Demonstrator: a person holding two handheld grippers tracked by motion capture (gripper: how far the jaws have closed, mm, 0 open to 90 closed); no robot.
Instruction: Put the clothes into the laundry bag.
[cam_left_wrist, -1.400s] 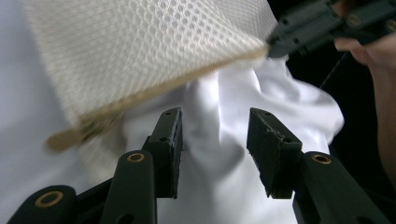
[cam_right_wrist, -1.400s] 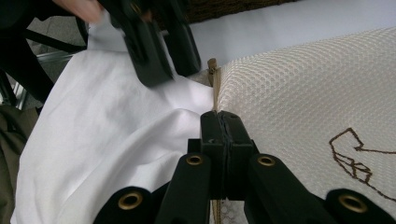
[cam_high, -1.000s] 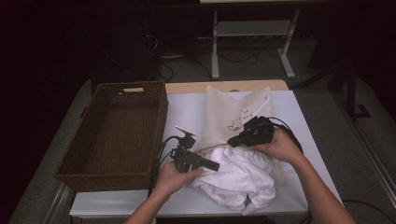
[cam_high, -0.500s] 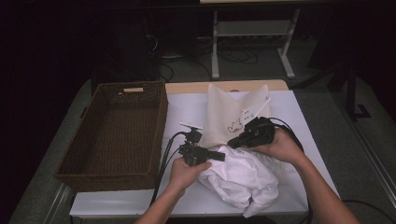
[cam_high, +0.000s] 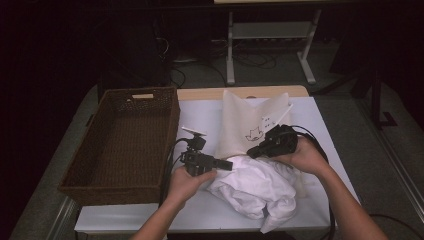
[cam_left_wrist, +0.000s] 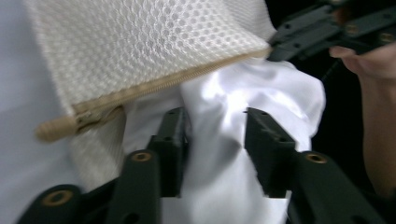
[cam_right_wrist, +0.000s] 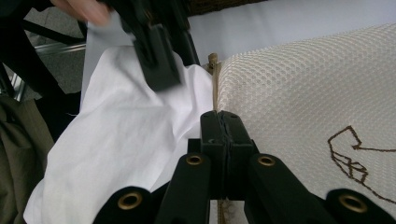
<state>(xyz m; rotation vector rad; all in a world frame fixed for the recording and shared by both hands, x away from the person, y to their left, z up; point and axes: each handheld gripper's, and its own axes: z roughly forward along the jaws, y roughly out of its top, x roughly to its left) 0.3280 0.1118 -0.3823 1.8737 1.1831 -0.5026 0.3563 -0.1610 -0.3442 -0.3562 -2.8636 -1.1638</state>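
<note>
A cream mesh laundry bag (cam_high: 245, 122) with a brown embroidered figure lies on the white table cover. A crumpled white garment (cam_high: 255, 187) sits at its near mouth, partly under the zip edge (cam_left_wrist: 154, 86). My left gripper (cam_high: 227, 164) points right at the garment. Its jaws have just been opening and now stand apart, with a fold of the white cloth (cam_left_wrist: 219, 168) bulging between them, in the left gripper view (cam_left_wrist: 217, 135). My right gripper (cam_high: 252, 151) is shut on the bag's zip edge and holds it up (cam_right_wrist: 226, 119). The bag's mesh (cam_right_wrist: 303, 93) lies to its right.
A brown wicker basket (cam_high: 125, 145) stands on the table's left side, close to my left hand and its cable. The table's front edge runs just below the garment. Dark floor, cables and a metal frame (cam_high: 270, 50) lie beyond the far edge.
My left hand has risen slightly at the garment's left side, and the garment has bunched closer to the bag's mouth. The right hand has held still on the bag.
</note>
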